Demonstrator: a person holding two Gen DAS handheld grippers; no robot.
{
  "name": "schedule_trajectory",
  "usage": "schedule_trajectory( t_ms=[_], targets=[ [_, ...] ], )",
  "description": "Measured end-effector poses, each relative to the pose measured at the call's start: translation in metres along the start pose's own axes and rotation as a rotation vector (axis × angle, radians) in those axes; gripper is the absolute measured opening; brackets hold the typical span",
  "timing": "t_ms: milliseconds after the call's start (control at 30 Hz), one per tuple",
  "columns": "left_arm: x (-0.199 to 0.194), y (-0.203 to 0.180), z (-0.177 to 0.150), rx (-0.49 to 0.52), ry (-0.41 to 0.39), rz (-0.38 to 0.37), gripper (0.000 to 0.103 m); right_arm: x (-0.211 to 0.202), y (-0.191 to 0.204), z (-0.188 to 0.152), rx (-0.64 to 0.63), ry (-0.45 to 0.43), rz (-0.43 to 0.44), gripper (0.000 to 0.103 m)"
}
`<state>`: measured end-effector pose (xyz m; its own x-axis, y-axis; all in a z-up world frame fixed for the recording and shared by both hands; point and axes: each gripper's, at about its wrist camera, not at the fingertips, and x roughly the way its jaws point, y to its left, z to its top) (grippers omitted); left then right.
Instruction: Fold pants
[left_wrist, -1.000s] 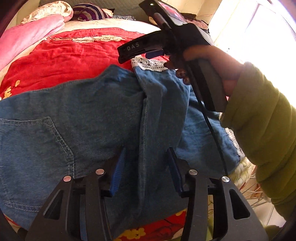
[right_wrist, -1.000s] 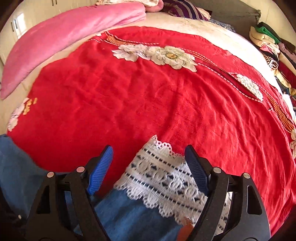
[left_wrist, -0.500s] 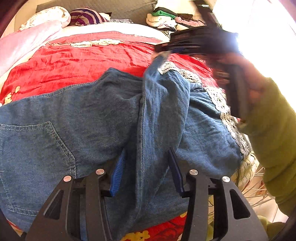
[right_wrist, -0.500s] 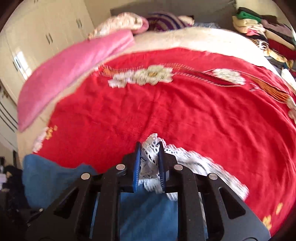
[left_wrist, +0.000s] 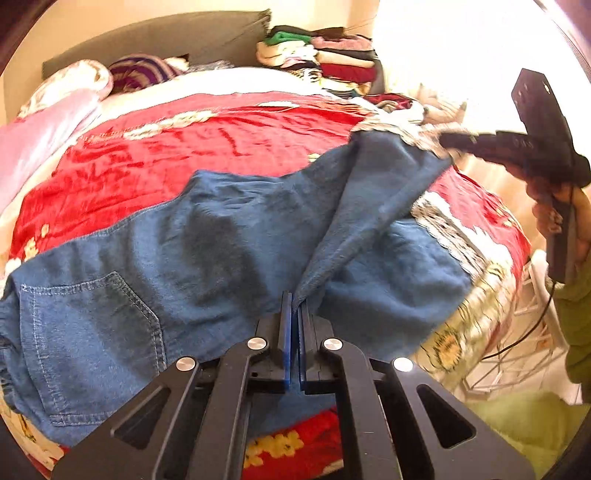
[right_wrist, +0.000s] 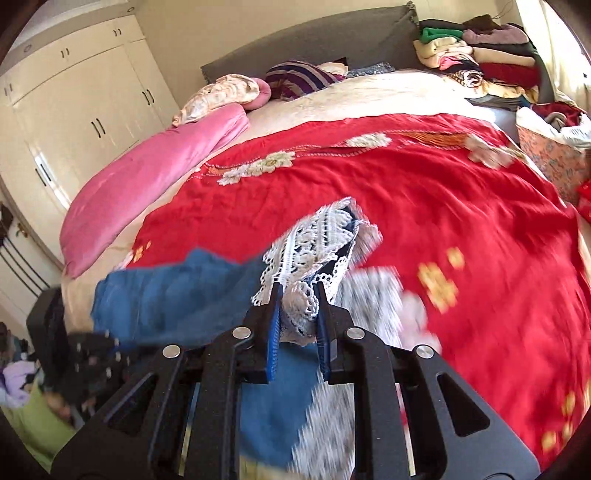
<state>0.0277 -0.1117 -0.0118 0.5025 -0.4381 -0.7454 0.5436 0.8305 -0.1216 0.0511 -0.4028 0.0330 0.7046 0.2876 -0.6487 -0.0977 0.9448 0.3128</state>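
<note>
Blue denim pants (left_wrist: 207, 236) with white lace hems lie across a red floral bedspread (left_wrist: 177, 147); a back pocket faces up at the left. My left gripper (left_wrist: 294, 299) is shut on a fold of the upper leg near the bed's front edge. That leg rises as a taut ridge toward the upper right, where my right gripper (left_wrist: 448, 142) holds its lace hem (left_wrist: 406, 134) lifted off the bed. In the right wrist view my right gripper (right_wrist: 297, 290) is shut on the bunched lace hem (right_wrist: 317, 243). The other leg (left_wrist: 391, 273) lies flat, its lace cuff (left_wrist: 447, 225) at the right.
A pink quilt (right_wrist: 147, 181) and pillows (right_wrist: 295, 77) lie at the head of the bed. Stacked folded clothes (right_wrist: 480, 55) sit at the far right corner by a patterned box (right_wrist: 550, 162). White wardrobes (right_wrist: 74, 96) stand left. A person's green sleeve (left_wrist: 576, 306) is at the right.
My left gripper has shut on the denim fold and risen a little. My right gripper shut on the lace hem, then carried it up and to the right, pulling the leg taut.
</note>
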Motion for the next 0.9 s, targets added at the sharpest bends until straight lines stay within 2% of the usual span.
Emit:
schedule_trajectory(
  t_ms=[267,567,633,667,700,733,767,833,900],
  targets=[
    [0.003,-0.012,-0.02,0.058,0.064,0.007,0.002,-0.014,-0.004,-0.069,-0.017,0.115,-0.051,0.011],
    [0.01,-0.016,-0.029,0.069,0.112,0.013,0.004,-0.003,-0.017,-0.093,-0.013,0.165,-0.089,0.013],
    [0.015,-0.016,-0.032,0.069,0.131,0.02,0.006,0.003,-0.022,-0.099,-0.029,0.191,-0.15,0.029],
    [0.016,-0.015,-0.033,0.064,0.133,0.015,0.006,0.001,-0.024,-0.102,-0.029,0.191,-0.161,0.031],
    [0.014,-0.014,-0.033,0.058,0.131,0.011,0.008,-0.003,-0.026,-0.103,-0.024,0.188,-0.162,0.033],
    [0.011,-0.012,-0.033,0.049,0.129,0.009,0.018,-0.011,-0.026,-0.101,-0.025,0.167,-0.171,0.033],
    [0.004,-0.01,-0.033,0.036,0.123,-0.001,0.033,-0.019,-0.026,-0.099,-0.035,0.141,-0.185,0.033],
    [-0.012,-0.004,-0.032,0.008,0.092,-0.013,0.048,-0.04,-0.023,-0.092,-0.062,0.064,-0.206,0.033],
    [-0.033,0.011,-0.029,-0.044,0.037,-0.001,0.049,-0.048,-0.015,-0.085,-0.089,0.028,-0.179,0.034]
  ],
)
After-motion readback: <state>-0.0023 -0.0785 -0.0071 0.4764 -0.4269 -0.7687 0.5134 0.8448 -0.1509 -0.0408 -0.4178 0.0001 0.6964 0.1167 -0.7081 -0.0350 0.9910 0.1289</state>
